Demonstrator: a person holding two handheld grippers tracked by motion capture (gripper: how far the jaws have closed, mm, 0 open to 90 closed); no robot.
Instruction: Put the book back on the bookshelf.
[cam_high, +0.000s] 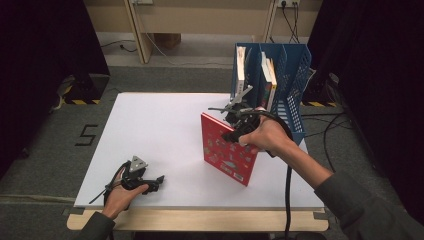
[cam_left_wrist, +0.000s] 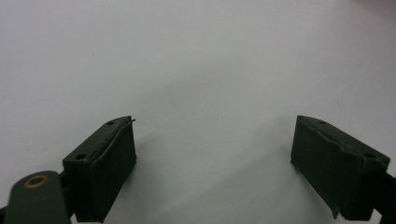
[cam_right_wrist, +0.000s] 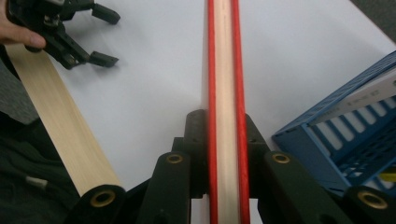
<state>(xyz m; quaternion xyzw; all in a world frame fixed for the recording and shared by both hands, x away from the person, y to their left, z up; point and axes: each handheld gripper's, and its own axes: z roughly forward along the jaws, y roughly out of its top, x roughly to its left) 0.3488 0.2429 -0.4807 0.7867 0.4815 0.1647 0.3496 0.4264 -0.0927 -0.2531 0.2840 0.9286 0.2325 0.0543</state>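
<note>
Red book (cam_high: 227, 150) stands upright on the bench (cam_high: 160, 125), one lower corner down on the white top, tilted a little, just in front of the blue file rack (cam_high: 295, 75). I hold it that way with my right gripper (cam_high: 239, 117), jaws closed on its upper edge; in the right gripper view the pale page block between two red covers (cam_right_wrist: 224, 93) runs straight up between my black jaws, pinched from both sides. Gripping the top edge keeps the book vertical, which is, I judge, how it has to travel to slide into a slot of the rack, where other books (cam_high: 267, 80) already stand on end in their compartments.

Largest of all is the bench itself, a white sheet over a wooden base whose pale front strip shows in the right gripper view. The rack sits at its far right corner, open side toward me, so an upright book can go in from the front.

My left gripper (cam_high: 150, 184) rests low near the front left edge of the bench, well apart from the book. Its jaws are spread wide with nothing between them, bare white surface under them in the left gripper view; I judge it is parked out of the way while the right does the carrying
</note>
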